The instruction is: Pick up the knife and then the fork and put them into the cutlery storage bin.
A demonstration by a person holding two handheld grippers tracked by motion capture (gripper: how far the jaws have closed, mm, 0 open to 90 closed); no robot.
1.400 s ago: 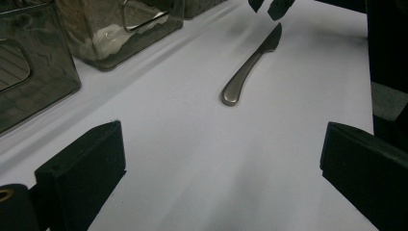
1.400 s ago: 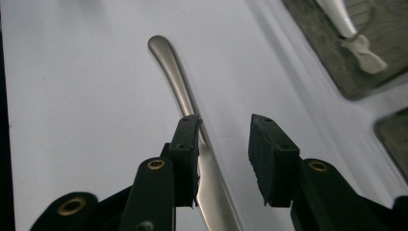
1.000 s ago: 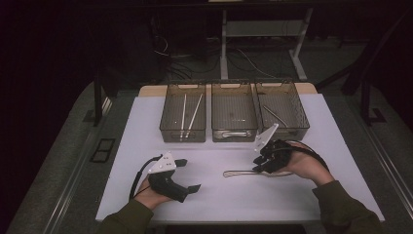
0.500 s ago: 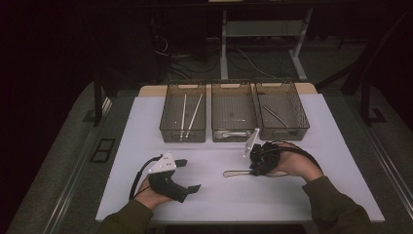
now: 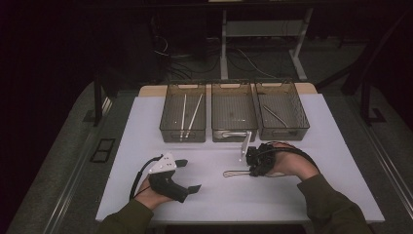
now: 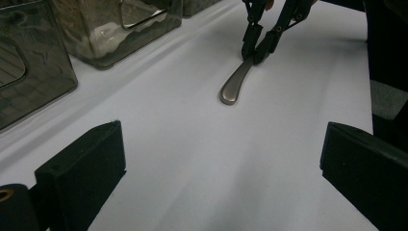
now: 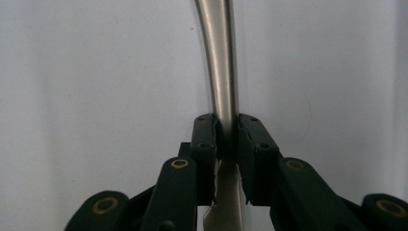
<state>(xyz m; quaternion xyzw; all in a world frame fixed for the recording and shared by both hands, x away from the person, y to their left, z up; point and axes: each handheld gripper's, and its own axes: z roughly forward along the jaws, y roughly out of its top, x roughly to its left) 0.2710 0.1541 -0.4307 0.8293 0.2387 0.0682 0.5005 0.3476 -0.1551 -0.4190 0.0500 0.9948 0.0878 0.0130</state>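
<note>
The right gripper (image 5: 253,165) is held low over the white table (image 5: 146,122), three clear bins (image 5: 233,117) just beyond it, its jaws having just been closing and now clamped on the metal utensil handle (image 7: 220,57) lying flat ahead; the left gripper (image 5: 187,175) is rested well apart, jaws wide, nothing held.

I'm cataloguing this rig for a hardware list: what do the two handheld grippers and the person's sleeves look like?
Both are black. The left gripper has a pistol-style handle, a pale three-cornered plate on top, a black cable looping from its rear, and blocky square jaws. The right gripper has jointed linkage arms with brass-coloured pivot pins, and a black cable trails over the hand. The sleeves are dark olive green.
</note>
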